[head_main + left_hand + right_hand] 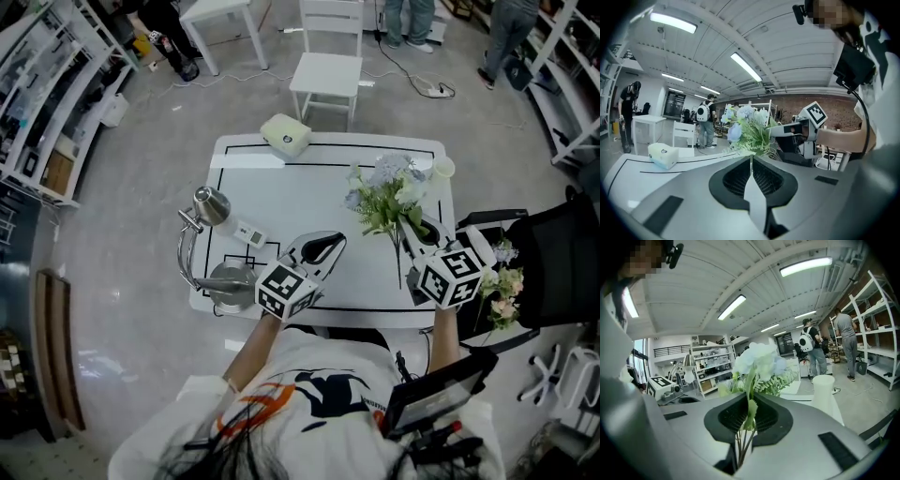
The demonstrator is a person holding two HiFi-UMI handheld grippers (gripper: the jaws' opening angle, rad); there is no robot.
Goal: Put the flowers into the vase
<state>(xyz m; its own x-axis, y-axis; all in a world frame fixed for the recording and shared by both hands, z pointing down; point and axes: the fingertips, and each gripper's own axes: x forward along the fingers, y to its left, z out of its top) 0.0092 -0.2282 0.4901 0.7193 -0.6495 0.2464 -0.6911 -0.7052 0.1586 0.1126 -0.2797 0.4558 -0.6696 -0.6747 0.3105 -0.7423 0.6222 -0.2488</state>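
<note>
- Held the flowers [384,199] by the stems in the right gripper [420,230], jaws clamped on them, over the table's [309,192] right side.
- Had the left gripper [323,247] closed, nothing between its jaws, near the front edge.
- Found the vase [442,169] upright at the back right corner, just beyond the blooms.
- Noted a lamp [211,204] at the left edge, a chair [326,73] behind.

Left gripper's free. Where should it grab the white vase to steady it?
Take the vase by its narrower upper part, jaws level across it: it stands upright and flares toward the base. Probably come from the table's near side; the flowers crowd its left in the head view.
</note>
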